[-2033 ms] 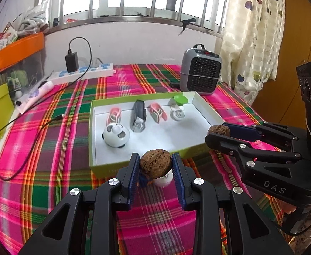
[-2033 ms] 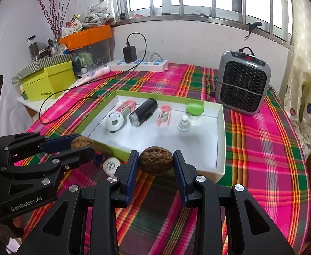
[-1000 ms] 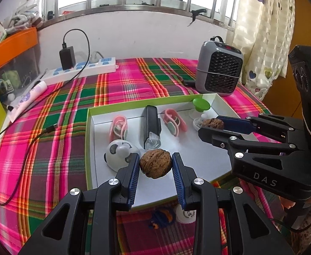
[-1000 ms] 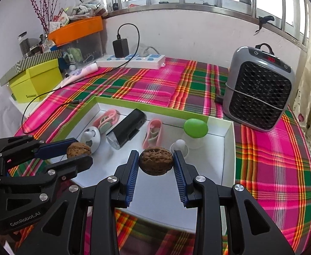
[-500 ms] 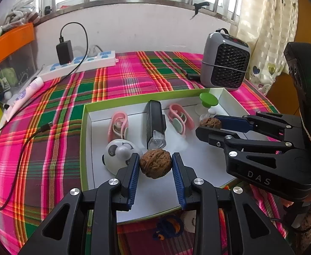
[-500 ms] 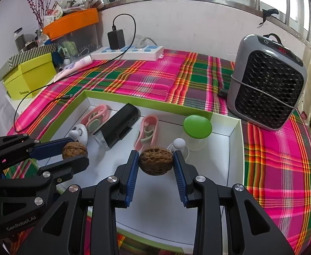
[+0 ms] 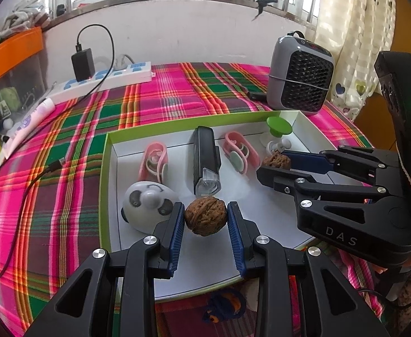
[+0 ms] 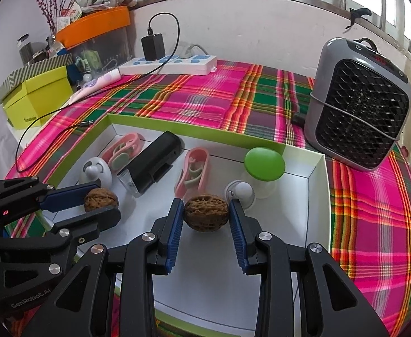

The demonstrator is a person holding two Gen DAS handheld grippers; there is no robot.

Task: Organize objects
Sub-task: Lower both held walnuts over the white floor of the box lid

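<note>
My left gripper (image 7: pixel 205 219) is shut on a brown walnut (image 7: pixel 205 214) just above the floor of the white box with a green rim (image 7: pixel 104 168), beside the panda toy (image 7: pixel 146 207). A second walnut (image 8: pixel 206 212) sits clamped in my right gripper (image 8: pixel 206 214), low over the box floor near a small white knob (image 8: pixel 240 192). Each gripper also shows in the other's view: the right gripper (image 7: pixel 275 165) with its walnut (image 7: pixel 276 159), the left gripper (image 8: pixel 101 200) with its walnut (image 8: pixel 100 198). The box holds two pink clips (image 7: pixel 153 161), a black bike light (image 7: pixel 205 160) and a green-capped piece (image 8: pixel 264 163).
A grey heater (image 8: pixel 357 112) stands on the plaid cloth (image 8: pixel 191 95) behind the box's right corner. A power strip with charger (image 8: pixel 169 64) and loose cable (image 7: pixel 31 179) lie at the back left, near a yellow box (image 8: pixel 37 95). A blue-and-orange toy (image 7: pixel 225 306) lies in front of the box.
Both grippers, each still holding its walnut, have moved forward from the box's front edge to over its floor and lowered; the box contents now look nearer.
</note>
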